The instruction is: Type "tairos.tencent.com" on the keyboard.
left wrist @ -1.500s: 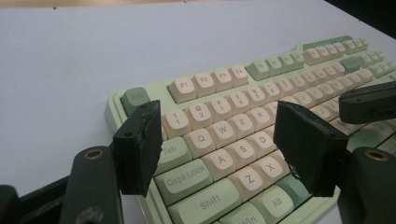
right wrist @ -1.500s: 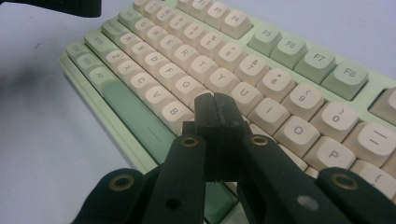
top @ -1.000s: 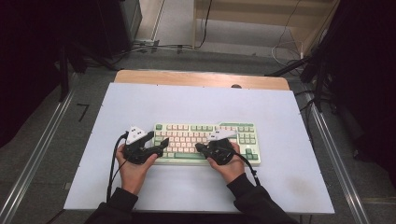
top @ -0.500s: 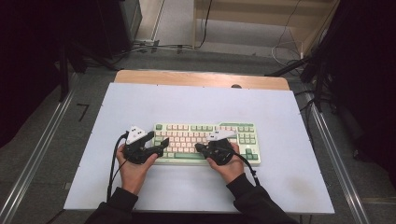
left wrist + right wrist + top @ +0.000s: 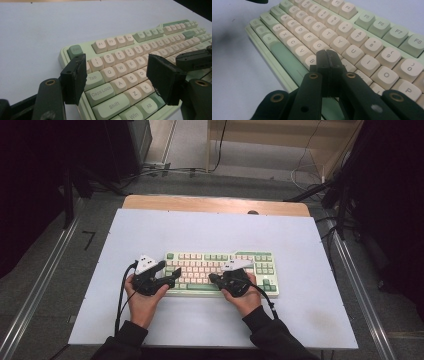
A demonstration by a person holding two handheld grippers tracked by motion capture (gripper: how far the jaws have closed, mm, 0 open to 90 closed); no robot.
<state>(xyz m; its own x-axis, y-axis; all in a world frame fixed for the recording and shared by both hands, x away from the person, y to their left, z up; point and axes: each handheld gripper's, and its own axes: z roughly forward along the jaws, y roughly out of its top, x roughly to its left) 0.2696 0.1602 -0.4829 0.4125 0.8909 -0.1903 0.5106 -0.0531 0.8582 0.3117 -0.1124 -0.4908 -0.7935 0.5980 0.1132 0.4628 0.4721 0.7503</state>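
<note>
The left tool [image 5: 117, 80] is open wide over the keyboard [image 5: 220, 272], low in the middle of the frame. The right tool [image 5: 328, 60] is shut, empty. The keyboard looks hard and light; press keys softly.

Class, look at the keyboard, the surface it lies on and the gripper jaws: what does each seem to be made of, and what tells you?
Keyboard: probably moulded plastic, matte cream and green keycaps with printed legends and a soft sheen.
Table top: a smooth, pale matte sheet, possibly laminate; a wood-coloured edge shows at the far side.
Right gripper: hard black parts, likely plastic, with brass-coloured rings at the pivots.
</note>
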